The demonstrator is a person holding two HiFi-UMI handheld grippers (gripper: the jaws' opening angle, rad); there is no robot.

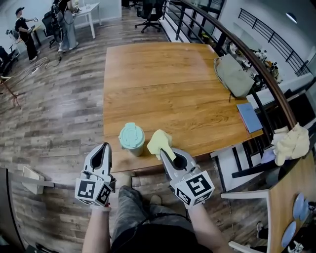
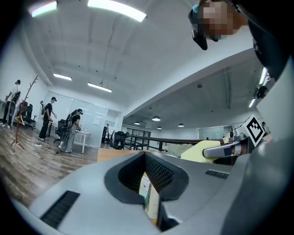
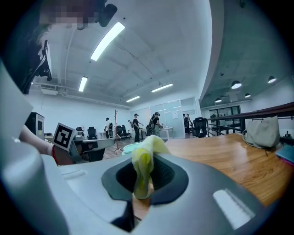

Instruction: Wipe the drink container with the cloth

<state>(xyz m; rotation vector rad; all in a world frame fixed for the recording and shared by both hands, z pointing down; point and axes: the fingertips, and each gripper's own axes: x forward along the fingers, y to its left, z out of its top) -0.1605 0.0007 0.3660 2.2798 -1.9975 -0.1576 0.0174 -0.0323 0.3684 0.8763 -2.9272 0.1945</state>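
Note:
The drink container (image 1: 132, 139), a cup with a mint-green lid, stands upright near the front edge of the wooden table (image 1: 168, 84). My right gripper (image 1: 164, 152) is shut on a pale yellow cloth (image 1: 159, 141), which it holds up just right of the cup; the cloth (image 3: 145, 160) bunches between the jaws in the right gripper view, with the lid (image 3: 126, 148) behind it. My left gripper (image 1: 104, 147) is shut and holds nothing, at the table's front edge a little left of the cup. Whether the cloth touches the cup is unclear.
A beige bag (image 1: 233, 75) and a blue notebook (image 1: 248, 116) lie on the table's right side. A dark railing (image 1: 232, 39) runs behind it. A crumpled cream cloth (image 1: 291, 142) sits on another surface at the right. People stand at desks (image 1: 88, 12) at the far left.

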